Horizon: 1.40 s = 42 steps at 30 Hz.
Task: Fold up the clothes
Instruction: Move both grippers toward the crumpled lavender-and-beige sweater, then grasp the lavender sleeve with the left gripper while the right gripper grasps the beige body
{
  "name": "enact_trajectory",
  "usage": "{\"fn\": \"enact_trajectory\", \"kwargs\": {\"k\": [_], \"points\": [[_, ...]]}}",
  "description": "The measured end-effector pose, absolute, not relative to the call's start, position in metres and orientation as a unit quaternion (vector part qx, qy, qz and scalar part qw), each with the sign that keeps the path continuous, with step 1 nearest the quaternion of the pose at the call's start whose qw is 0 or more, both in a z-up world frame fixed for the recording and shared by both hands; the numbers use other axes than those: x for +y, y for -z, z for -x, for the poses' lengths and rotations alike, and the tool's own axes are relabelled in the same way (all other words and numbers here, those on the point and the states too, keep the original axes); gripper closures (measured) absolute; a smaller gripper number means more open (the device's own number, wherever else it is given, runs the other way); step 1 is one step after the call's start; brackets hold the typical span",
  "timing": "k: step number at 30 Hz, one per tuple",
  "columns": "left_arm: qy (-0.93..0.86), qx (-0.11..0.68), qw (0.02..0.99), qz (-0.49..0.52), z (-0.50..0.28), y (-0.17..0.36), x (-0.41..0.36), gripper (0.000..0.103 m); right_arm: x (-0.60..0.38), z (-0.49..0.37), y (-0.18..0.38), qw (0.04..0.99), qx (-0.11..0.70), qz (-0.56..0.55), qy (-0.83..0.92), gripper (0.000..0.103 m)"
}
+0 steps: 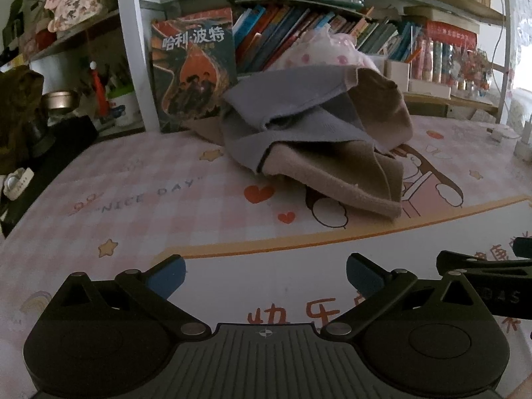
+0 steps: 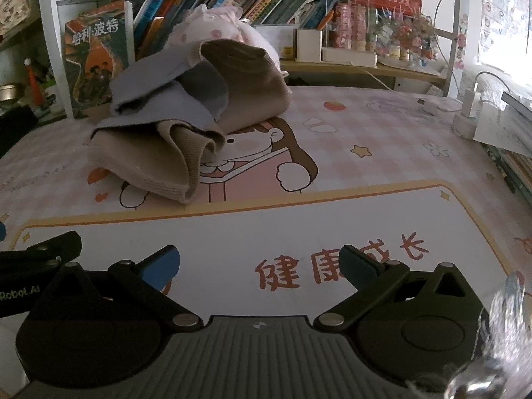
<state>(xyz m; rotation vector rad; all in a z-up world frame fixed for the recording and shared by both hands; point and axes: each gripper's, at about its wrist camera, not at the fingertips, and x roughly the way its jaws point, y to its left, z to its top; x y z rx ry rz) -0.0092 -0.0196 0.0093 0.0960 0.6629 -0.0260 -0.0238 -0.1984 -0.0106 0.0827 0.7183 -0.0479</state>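
A crumpled heap of clothes lies on the desk mat, a grey garment draped over a beige one. A pink-and-white frilly garment sits behind the heap against the books. My left gripper is open and empty, hovering low over the mat well short of the heap. My right gripper is also open and empty, beside the left one, with the heap ahead and to its left. Part of the right gripper shows at the right edge of the left wrist view.
A pink cartoon desk mat covers the table. A bookshelf with leaning books and an upright book stands behind. A charger and cable sit at the right, dark objects at the left.
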Motion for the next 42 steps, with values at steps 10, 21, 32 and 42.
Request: {"fn": "enact_trajectory", "kwargs": {"k": [10, 21, 32, 42], "points": [[0.003, 0.330, 0.943, -0.046, 0.006, -0.009, -0.017, 0.000, -0.198, 0.024, 0.011, 0.934, 0.353, -0.048, 0.009, 0.000], [-0.002, 0.326, 0.944, -0.049, -0.001, -0.009, -0.021, 0.000, -0.200, 0.015, 0.011, 0.930, 0.363, -0.047, -0.029, 0.002], [0.013, 0.325, 0.945, -0.039, -0.015, -0.025, -0.032, 0.000, -0.224, 0.002, 0.012, 0.914, 0.384, -0.100, -0.088, 0.008], [0.000, 0.304, 0.952, -0.036, -0.072, -0.037, -0.070, 0.000, -0.266, -0.012, 0.009, 0.904, 0.391, -0.151, -0.087, 0.024]]}}
